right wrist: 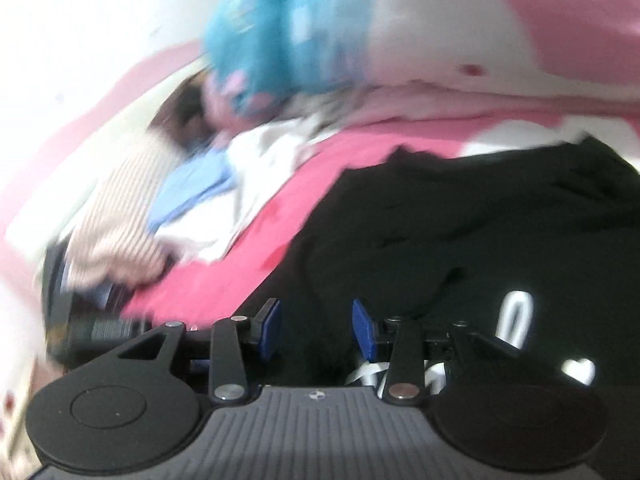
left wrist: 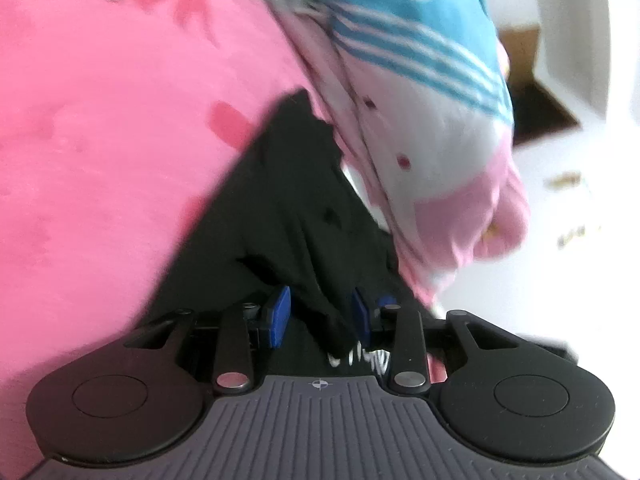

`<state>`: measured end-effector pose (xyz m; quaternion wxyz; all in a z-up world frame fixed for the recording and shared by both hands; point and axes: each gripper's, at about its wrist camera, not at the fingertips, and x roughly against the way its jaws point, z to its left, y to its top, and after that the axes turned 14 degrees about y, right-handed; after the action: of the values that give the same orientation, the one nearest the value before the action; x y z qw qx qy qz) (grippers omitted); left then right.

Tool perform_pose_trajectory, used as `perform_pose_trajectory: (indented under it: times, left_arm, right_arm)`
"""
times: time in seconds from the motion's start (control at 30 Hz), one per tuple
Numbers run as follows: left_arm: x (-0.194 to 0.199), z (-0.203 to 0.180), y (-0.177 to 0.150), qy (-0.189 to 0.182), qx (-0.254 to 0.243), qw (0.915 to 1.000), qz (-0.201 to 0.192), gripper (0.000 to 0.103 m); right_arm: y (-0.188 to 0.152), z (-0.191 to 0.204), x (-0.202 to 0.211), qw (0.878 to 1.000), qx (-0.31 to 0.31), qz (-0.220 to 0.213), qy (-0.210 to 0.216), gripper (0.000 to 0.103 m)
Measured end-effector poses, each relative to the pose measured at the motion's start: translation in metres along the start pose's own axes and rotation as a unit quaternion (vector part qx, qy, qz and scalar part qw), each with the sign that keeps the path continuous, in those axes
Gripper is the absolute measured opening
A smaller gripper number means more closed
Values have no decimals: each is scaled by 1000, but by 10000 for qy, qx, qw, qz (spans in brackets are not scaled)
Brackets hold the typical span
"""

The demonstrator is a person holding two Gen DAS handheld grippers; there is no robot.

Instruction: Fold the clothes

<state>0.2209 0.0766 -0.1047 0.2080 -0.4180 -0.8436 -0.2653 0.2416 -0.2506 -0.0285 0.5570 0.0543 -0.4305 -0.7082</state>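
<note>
A black garment (left wrist: 288,200) with white print lies over the pink bedspread (left wrist: 100,140). A bunched ridge of it runs up between the blue pads (left wrist: 280,316) of my left gripper (left wrist: 320,318), which is shut on that thick fold. In the right wrist view the same black garment (right wrist: 460,220) spreads across the bedspread (right wrist: 248,236), with white print showing to the right. My right gripper (right wrist: 316,326) sits on its near edge. Its pads (right wrist: 362,330) are held a little apart, with puckered dark cloth between them.
A blue, white and pink striped cloth (left wrist: 420,92) hangs or is heaped just beyond the garment. Loose clothes lie to the left: a striped piece (right wrist: 120,220), a light blue one (right wrist: 188,192) and a white one (right wrist: 248,184). A dark object (right wrist: 88,324) rests at the bed's edge.
</note>
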Motion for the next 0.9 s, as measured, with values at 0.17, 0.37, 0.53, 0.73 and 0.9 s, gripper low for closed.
perform_pose_trajectory:
  times: [0.17, 0.37, 0.53, 0.73, 0.9]
  left_arm:
    - [8, 18, 10, -70, 508, 9987, -73, 32]
    - [13, 19, 14, 71, 511, 9986, -95, 32]
    - [11, 15, 13, 158, 396, 9991, -80, 32]
    - [6, 6, 8, 85, -28, 9996, 252, 33]
    - [-9, -10, -8, 76, -454, 9973, 569, 33]
  right_arm:
    - [-1, 12, -25, 9967, 636, 513, 20, 42]
    - [-32, 36, -36, 9810, 1513, 1211, 9, 42]
    - [-53, 65, -27, 9593, 2314, 1615, 140, 42]
    - [-40, 37, 1, 9874, 1341, 836, 83, 42]
    - [-28, 5, 28, 9996, 290, 27, 13, 42]
